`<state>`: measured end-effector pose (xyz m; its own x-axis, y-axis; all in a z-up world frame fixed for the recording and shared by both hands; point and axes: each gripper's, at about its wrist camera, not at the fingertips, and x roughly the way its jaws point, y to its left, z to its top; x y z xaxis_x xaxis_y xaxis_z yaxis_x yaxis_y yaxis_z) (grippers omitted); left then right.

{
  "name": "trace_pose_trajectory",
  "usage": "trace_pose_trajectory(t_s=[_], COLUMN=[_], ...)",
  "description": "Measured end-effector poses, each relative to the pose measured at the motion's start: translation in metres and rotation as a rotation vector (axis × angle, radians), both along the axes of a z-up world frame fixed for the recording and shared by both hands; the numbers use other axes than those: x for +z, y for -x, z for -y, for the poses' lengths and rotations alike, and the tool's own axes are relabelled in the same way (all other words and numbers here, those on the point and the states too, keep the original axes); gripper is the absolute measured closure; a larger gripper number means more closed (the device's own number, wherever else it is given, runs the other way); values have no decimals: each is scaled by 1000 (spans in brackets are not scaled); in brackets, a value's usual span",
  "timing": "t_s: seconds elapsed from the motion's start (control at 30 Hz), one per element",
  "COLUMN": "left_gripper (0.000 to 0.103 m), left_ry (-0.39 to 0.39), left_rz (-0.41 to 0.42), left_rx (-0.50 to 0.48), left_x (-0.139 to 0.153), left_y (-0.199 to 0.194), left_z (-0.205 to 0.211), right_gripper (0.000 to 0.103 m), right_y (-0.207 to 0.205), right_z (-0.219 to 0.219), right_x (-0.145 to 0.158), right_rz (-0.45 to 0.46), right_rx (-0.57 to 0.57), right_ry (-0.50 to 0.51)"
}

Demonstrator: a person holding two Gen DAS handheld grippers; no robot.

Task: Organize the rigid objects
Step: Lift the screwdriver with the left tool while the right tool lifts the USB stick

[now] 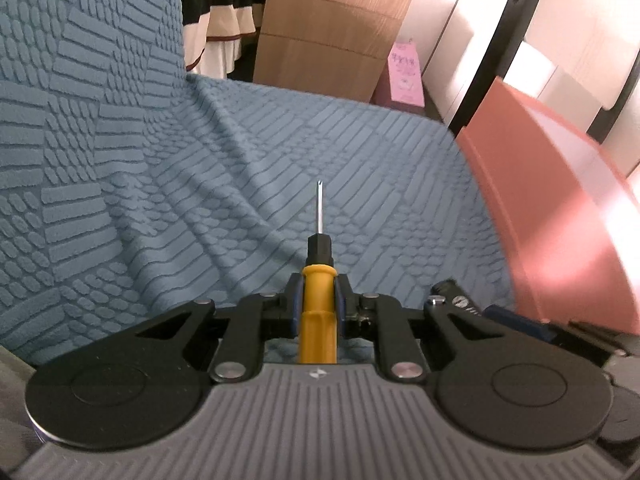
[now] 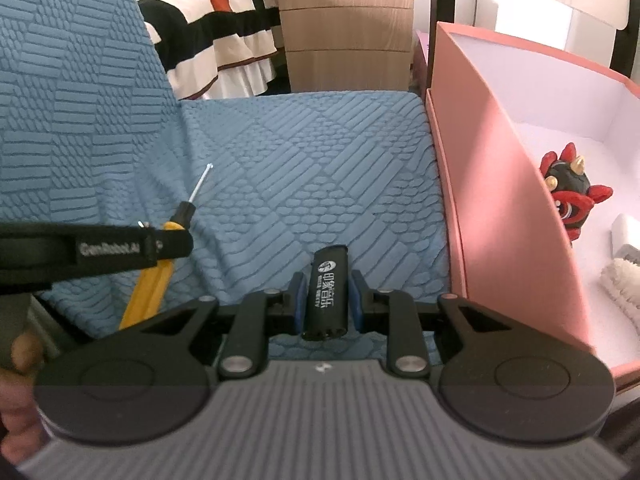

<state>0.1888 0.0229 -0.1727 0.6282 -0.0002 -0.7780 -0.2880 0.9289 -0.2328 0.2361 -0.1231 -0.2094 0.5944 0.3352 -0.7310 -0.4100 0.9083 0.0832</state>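
My left gripper (image 1: 318, 292) is shut on a yellow-handled screwdriver (image 1: 318, 312) with a black collar and thin metal shaft pointing forward over the blue sofa seat. The screwdriver (image 2: 154, 280) and left gripper (image 2: 168, 246) also show at the left of the right wrist view. My right gripper (image 2: 326, 296) is shut on a black cylindrical device (image 2: 327, 292) with white lettering, held above the seat. An open pink box (image 2: 492, 184) stands just right of it; in the left wrist view the pink box (image 1: 560, 216) is at the right.
The box holds a red and black figurine (image 2: 568, 192), a white brush (image 2: 622, 284) and a white object (image 2: 626, 236). The blue textured sofa cover (image 2: 300, 168) rises into a backrest on the left. A wooden drawer cabinet (image 2: 346, 24) and a striped bedspread (image 2: 216, 28) stand beyond.
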Motion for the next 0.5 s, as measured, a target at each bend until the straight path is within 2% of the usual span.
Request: trace_pose_trajectory(t_s=[0.17,0.23,0.3,0.5], left_gripper=[83,83,83,83], left_ry=[44,41,45,53], left_rz=[14,20,28,21], left_rx=[-4,-10,-10,-10], left_x=[7,10,13,12], left_y=[-2,-5,-6,-9], left_z=[4,7,9,13], right_gripper=[80,93,93,93], right_y=[3,2,0,-5], right_z=[2,4,5,-2], right_x=[5,7,9,-1], right_rz=[6,-3,-21,-61], right_rx=[-2,-2,-6,22], right_ry=[-14,-23,-46,-30])
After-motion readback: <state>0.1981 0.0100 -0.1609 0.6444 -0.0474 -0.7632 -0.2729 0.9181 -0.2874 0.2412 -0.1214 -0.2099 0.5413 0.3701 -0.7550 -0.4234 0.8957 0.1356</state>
